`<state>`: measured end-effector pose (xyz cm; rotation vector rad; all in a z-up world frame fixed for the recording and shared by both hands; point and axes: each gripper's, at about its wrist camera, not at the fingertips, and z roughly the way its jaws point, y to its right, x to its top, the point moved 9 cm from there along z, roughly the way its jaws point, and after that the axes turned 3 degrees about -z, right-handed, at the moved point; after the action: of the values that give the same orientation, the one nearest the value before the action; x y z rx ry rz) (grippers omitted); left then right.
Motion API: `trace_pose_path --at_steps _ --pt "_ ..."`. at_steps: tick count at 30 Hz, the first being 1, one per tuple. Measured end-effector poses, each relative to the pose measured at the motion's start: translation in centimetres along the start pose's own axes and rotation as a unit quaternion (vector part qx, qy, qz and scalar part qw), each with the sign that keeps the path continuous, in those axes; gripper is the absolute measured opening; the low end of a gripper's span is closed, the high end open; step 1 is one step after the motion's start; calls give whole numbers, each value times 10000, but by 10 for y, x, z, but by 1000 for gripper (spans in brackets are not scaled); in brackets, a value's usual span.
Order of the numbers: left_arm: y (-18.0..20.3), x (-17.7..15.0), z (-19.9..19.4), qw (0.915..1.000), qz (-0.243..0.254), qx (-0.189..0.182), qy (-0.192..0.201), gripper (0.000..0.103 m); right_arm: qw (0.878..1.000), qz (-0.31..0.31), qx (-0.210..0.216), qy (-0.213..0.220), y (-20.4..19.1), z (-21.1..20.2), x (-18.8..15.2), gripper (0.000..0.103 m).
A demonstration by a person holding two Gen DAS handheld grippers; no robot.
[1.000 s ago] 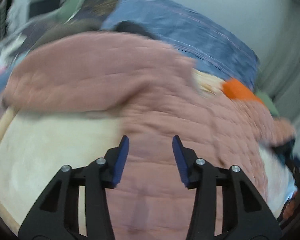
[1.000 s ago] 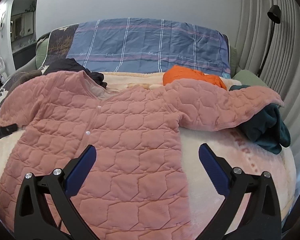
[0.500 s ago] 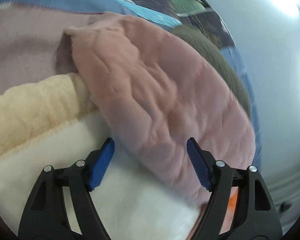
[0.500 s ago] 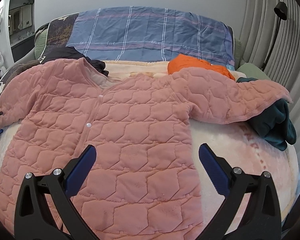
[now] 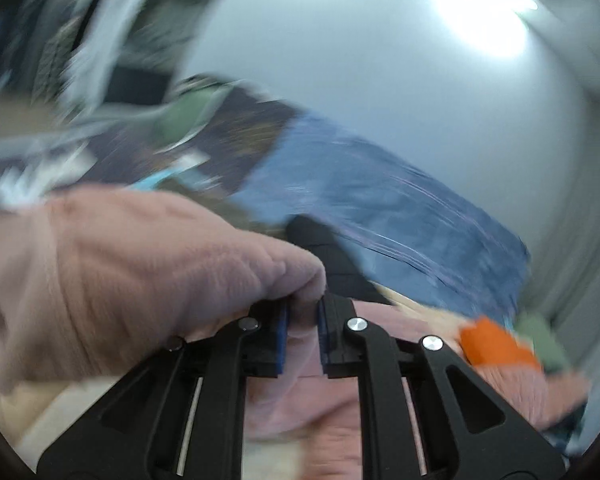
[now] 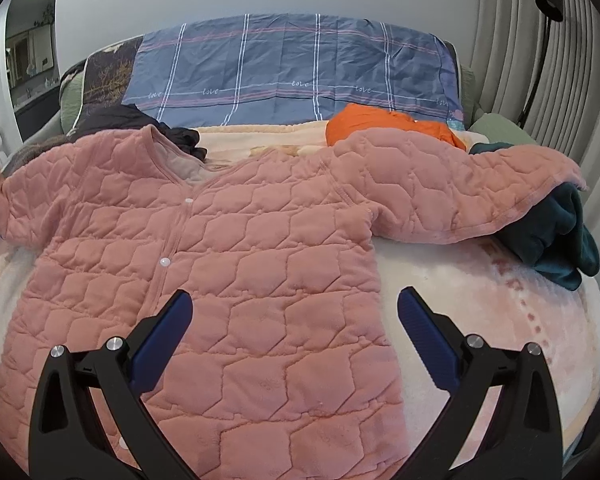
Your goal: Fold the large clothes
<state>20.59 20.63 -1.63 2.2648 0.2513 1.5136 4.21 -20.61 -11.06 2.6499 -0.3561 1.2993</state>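
A pink quilted jacket (image 6: pixel 228 264) lies spread front-up on the bed (image 6: pixel 480 320), one sleeve (image 6: pixel 460 188) reaching across a dark teal garment (image 6: pixel 560 236). The left hand-held gripper (image 5: pixel 302 334) is clenched on a bunched fold of the jacket's other sleeve (image 5: pixel 140 280). The right hand-held gripper (image 6: pixel 296 340) hangs released above the jacket's lower front.

A pink quilted jacket (image 6: pixel 228 264) lies spread, front up, on a cream blanket (image 6: pixel 480 320). The right gripper (image 6: pixel 294 338) hovers above its lower hem, jaws wide apart.
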Motion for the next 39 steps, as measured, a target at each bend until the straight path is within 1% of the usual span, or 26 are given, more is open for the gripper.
trace_pose_path --at_steps 2,3,4,5,6,8,9,11,12,13,15,18,20,22,23,24,27,28,30,32,34,35,36,37,38,39 --pt "68 -6 8 9965 592 -575 -112 13 10000 61 22 38 5 -4 0 102" --pt "107 -18 13 9913 914 -913 -242 13 10000 71 6 51 7 -5 0 102" --pt "132 -30 16 9873 1116 -1076 -336 13 9999 84 -33 66 11 -7 -1 102" --pt "162 -47 21 9810 1397 -1268 -455 13 9999 108 -84 78 17 -9 -2 102" --pt "195 -71 27 9707 1745 -1520 -641 14 9997 155 -146 84 24 -11 -3 102" --pt "232 -115 41 9522 2203 -1807 -1104 19 9993 270 -247 59 38 -13 -8 102" --pt "242 -130 51 9454 2337 -1857 -1308 22 9990 343 -293 32 45 -13 -10 102" --pt "255 -183 70 9269 2575 -1925 -1936 36 9980 499 -379 -44 60 -13 -16 102" --pt "255 -200 70 9225 2612 -1913 -2102 42 9977 547 -397 -86 66 -13 -19 102" --pt "255 -220 71 9167 2658 -1908 -2294 51 9973 591 -402 -144 71 -11 -23 102" --pt "243 -241 72 9109 2749 -1812 -2486 56 9972 627 -339 -243 76 -8 -28 102" --pt "222 -235 74 9109 2774 -1642 -2576 60 9976 521 -10 -464 69 3 -29 102" --pt "194 -218 72 9172 2758 -1429 -2494 64 9972 388 371 -529 58 12 -21 102" --pt "170 -200 70 9235 2725 -1185 -2425 64 9963 304 613 -524 50 22 -7 102" --pt "159 -196 69 9266 2683 -1075 -2404 64 9954 325 745 -508 47 28 1 100" --pt "143 -191 68 9305 2625 -926 -2380 64 9929 433 965 -544 43 39 11 95" --pt "121 -179 65 9358 2572 -582 -2339 64 9783 1064 1589 -801 31 67 28 87" --pt "109 -175 64 9371 2554 -459 -2334 64 9684 1384 1846 -945 26 81 33 86" --pt "86 -170 63 9384 2510 -183 -2367 64 9530 1802 2106 -1226 14 111 41 85" --pt "69 -165 62 9394 2467 -8 -2380 63 9467 2042 2094 -1348 6 135 48 85" --pt "53 -160 61 9416 2389 139 -2370 63 9450 2146 2039 -1389 -1 156 54 85" --pt "45 -156 61 9426 2339 200 -2374 63 9473 2124 1984 -1346 -5 165 59 67" --pt "36 -152 62 9443 2251 278 -2383 63 9531 2006 1898 -1239 -10 171 65 37" --pt "31 -149 63 9458 2183 324 -2384 61 9610 1810 1746 -1152 -12 172 70 24" --pt "25 -146 64 9477 2100 367 -2376 58 9666 1634 1723 -966 -16 167 80 9" --pt "21 -141 65 9500 2012 390 -2356 56 9671 1597 1831 -759 -19 159 89 9"
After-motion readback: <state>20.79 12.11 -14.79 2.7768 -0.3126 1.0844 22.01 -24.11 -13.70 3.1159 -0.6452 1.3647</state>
